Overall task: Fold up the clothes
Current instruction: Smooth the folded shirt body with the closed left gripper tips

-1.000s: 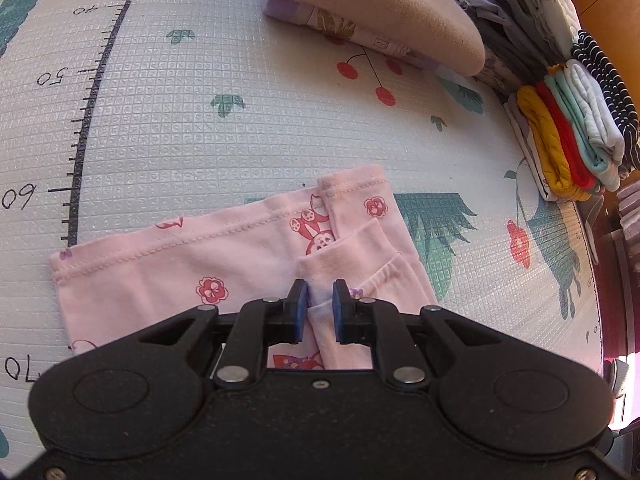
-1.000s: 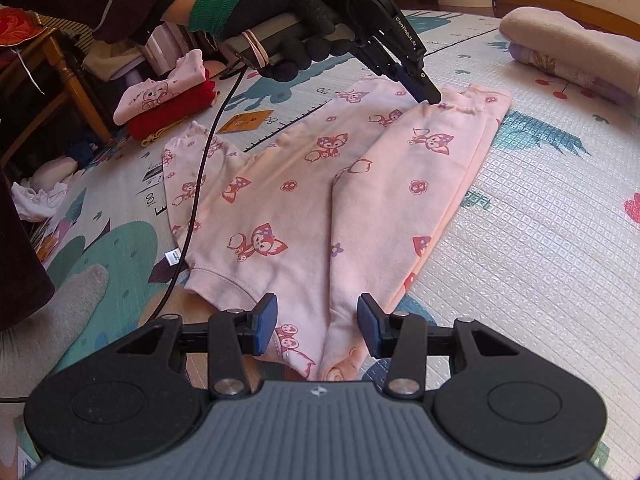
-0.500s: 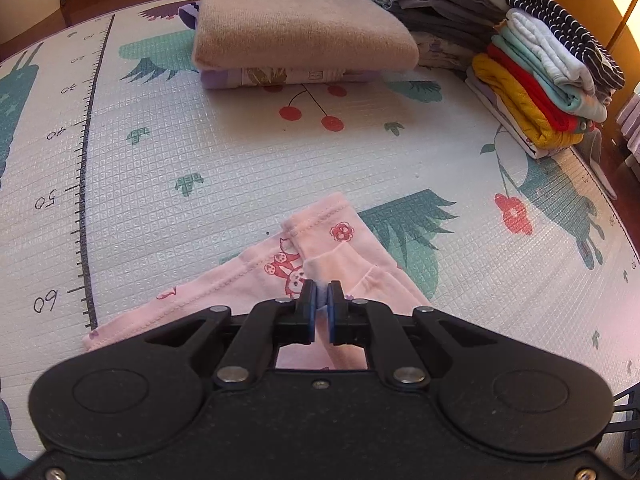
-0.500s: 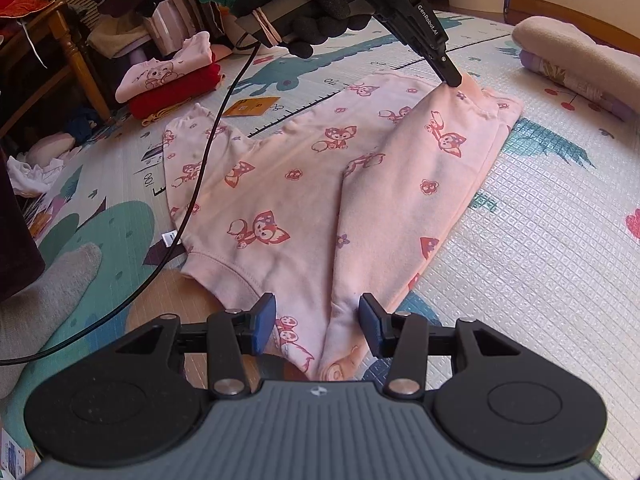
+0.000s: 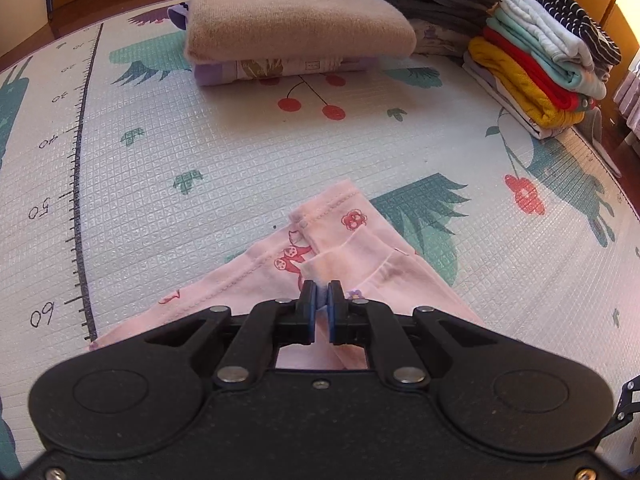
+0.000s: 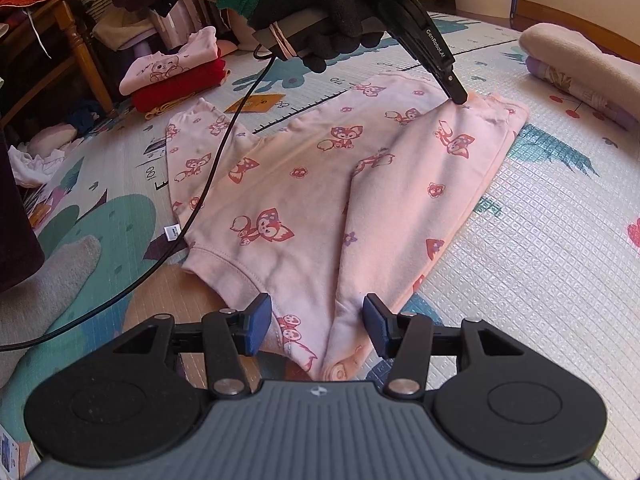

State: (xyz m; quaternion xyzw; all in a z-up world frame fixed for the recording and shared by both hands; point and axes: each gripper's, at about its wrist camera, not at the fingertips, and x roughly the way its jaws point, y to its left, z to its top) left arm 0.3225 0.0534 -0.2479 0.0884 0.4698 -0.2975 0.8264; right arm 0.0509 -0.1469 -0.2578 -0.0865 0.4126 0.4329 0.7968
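While the left claw (image 5: 321, 294) pinches soft pink fox-print pyjamas (image 6: 312, 184), the right claw (image 6: 316, 322) gapes wide over the waffle-textured mat (image 6: 540, 264)

Left gripper (image 5: 321, 294) has clamped and lifted pink garment (image 5: 356, 240).

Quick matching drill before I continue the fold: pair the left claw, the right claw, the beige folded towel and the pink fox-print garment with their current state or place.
1. left claw
2. right claw
3. beige folded towel
4. pink fox-print garment

a. stacked on a lilac folded item
b. spread on the play mat
c. shut on pink fabric
d. open over the garment's near edge

Pairs: 1-c, 2-d, 3-a, 4-b
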